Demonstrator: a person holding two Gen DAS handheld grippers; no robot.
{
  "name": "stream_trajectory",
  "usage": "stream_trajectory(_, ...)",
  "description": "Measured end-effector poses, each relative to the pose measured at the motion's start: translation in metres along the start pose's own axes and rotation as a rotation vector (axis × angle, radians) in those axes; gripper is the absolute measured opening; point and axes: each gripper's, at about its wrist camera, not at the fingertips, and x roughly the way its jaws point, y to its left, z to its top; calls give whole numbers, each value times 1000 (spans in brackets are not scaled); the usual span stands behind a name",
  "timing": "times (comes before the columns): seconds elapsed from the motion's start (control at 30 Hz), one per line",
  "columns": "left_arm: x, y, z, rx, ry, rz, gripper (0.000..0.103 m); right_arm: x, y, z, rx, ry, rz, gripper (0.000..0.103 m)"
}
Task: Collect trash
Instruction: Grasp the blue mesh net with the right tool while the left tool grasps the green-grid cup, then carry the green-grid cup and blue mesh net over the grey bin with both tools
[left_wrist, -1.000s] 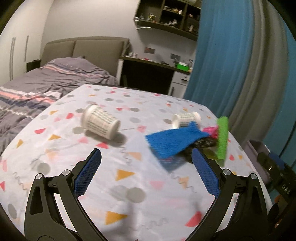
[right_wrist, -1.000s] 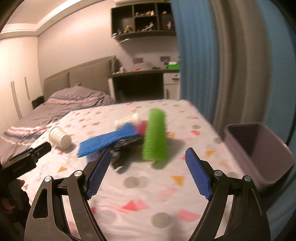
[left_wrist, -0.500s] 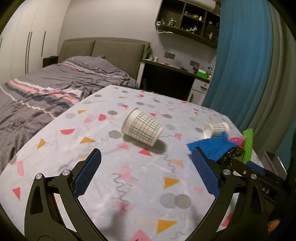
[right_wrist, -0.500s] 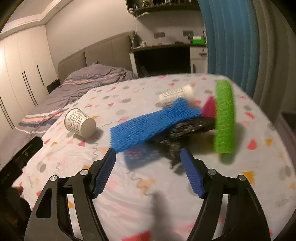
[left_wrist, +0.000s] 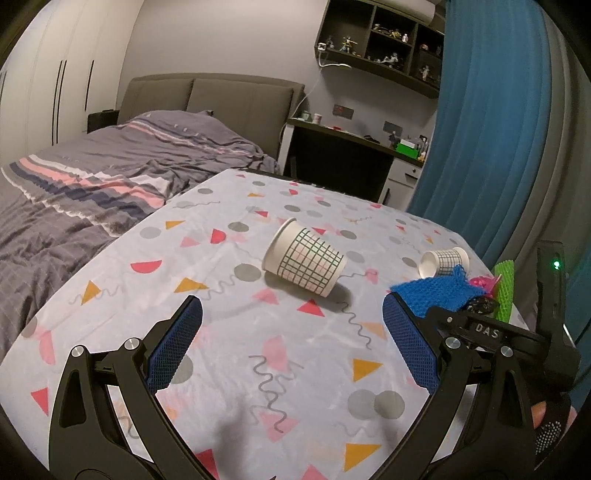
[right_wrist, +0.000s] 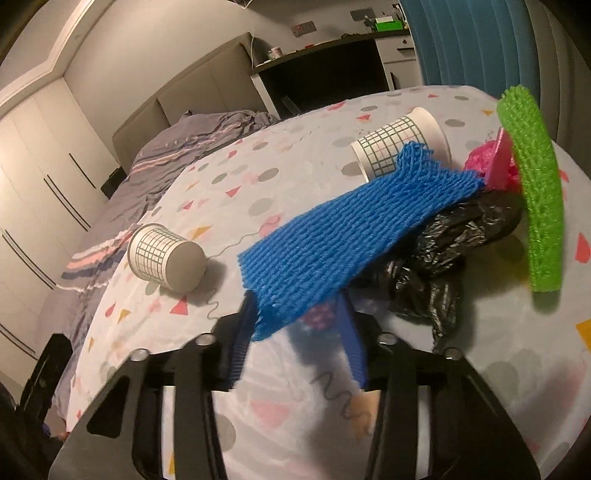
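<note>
On the patterned tablecloth (left_wrist: 229, 369) lies a heap of trash: a blue foam net (right_wrist: 354, 229), a crumpled black plastic bag (right_wrist: 461, 236), a pink scrap (right_wrist: 495, 162) and a green foam net (right_wrist: 535, 184). One checked paper cup (right_wrist: 402, 144) lies tipped behind the heap, another (right_wrist: 166, 258) to its left. My right gripper (right_wrist: 295, 310) is low at the blue net's near corner. Its jaws are closing with that corner between them, and the pads are not clearly pressing. My left gripper (left_wrist: 291, 314) is open and holds nothing, with the nearer cup (left_wrist: 306, 262) lying ahead of it.
A bed (left_wrist: 92, 192) with grey striped bedding runs along the table's left side. A dark desk (left_wrist: 343, 162) stands behind the table, and a blue curtain (left_wrist: 480, 129) hangs at the right. A gloved hand (left_wrist: 550, 424) shows at the lower right.
The right gripper dropped toward the blue net and its jaws narrowed around the net's near corner. The left gripper swung left, so the tipped cup now lies straight ahead of it.
</note>
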Motion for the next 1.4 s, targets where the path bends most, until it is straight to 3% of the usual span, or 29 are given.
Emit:
stream_trajectory(0.1,2,0,1,0,7,-4,97,0,3,-1,-27,8,1,10)
stream_trajectory(0.17,5,0,1,-3,17,-4,97,-2,2,-3,-38,3,6,8)
stream_trajectory(0.43,21,-7,6,-22,68,-7,97,-36,-1,-10,-118,-75,-5,6)
stream_trajectory(0.7,60,-15,20,-125,149,-18,97,-75,-12,-15,-194,-189,-59,6)
stream_trajectory(1.1,134,-19,43,-268,252,67,96,-95,-46,-20,-180,-228,-53,6)
stream_trajectory(1.37,154,-15,34,-328,310,36,80,-98,-58,-18,-165,-232,-36,6)
stream_trajectory(1.4,156,-15,34,-329,315,28,74,-99,-59,-18,-163,-232,-35,6)
